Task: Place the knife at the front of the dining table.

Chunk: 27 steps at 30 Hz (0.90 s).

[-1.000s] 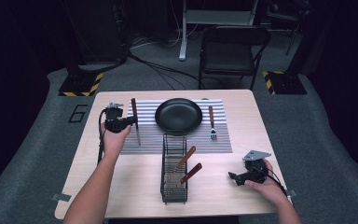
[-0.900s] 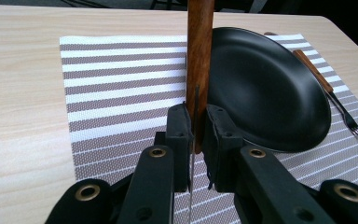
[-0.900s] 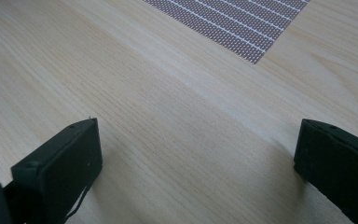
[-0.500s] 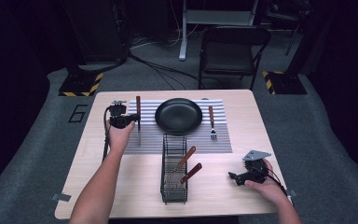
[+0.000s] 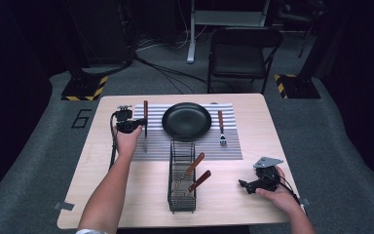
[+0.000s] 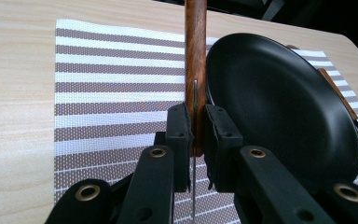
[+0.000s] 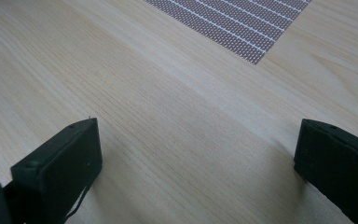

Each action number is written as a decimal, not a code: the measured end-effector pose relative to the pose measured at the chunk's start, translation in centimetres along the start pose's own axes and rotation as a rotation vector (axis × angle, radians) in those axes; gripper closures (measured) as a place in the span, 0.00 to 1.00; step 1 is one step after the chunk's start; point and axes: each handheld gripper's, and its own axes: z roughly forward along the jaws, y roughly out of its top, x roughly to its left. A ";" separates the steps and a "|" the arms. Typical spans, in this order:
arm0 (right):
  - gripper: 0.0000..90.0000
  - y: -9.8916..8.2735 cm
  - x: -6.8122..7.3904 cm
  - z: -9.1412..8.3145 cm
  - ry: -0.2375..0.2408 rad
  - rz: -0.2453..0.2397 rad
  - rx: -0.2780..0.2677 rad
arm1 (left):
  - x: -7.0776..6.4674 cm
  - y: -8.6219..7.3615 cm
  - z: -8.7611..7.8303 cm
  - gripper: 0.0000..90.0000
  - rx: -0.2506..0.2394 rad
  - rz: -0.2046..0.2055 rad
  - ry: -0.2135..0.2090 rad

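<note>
Pale wood table [image 5: 102, 195] spreads under my hands, with a striped placemat [image 5: 246, 146] across its far half. My left gripper [image 6: 196, 135] is clamped on the wooden handle of a knife [image 5: 145, 122], which lies on the mat's left part just beside the black plate [image 5: 186, 121]; the thin blade runs back between my jaws. A fork [image 5: 221, 127] lies right of the plate. Nearer me, a wire basket [image 5: 181, 200] holds 2 more wooden-handled utensils. My right gripper [image 7: 196, 158] rests low over bare wood at the near right, jaws wide apart, well away from the knife.
</note>
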 end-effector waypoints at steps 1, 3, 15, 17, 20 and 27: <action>0.00 0.0 0.0 0.0 0.000 0.001 0.000 | 0.2 0.0 0.1 0.90 0.000 -0.005 0.000; 0.00 0.0 0.0 0.0 0.000 0.000 0.002 | 0.5 -0.1 0.5 0.90 0.001 -0.023 0.002; 0.00 0.0 0.0 0.0 0.002 0.000 0.002 | 1.6 -0.6 2.1 0.90 0.017 -0.094 0.030; 0.00 0.0 0.0 0.0 0.001 0.000 0.002 | 1.6 -0.7 2.5 0.90 0.019 -0.092 0.038; 0.00 0.0 0.0 0.0 0.002 0.000 0.002 | 1.6 -0.9 2.9 0.90 0.019 -0.098 0.049; 0.00 0.0 0.0 0.0 0.002 0.000 0.002 | 1.9 -1.1 3.6 0.90 0.004 -0.124 0.063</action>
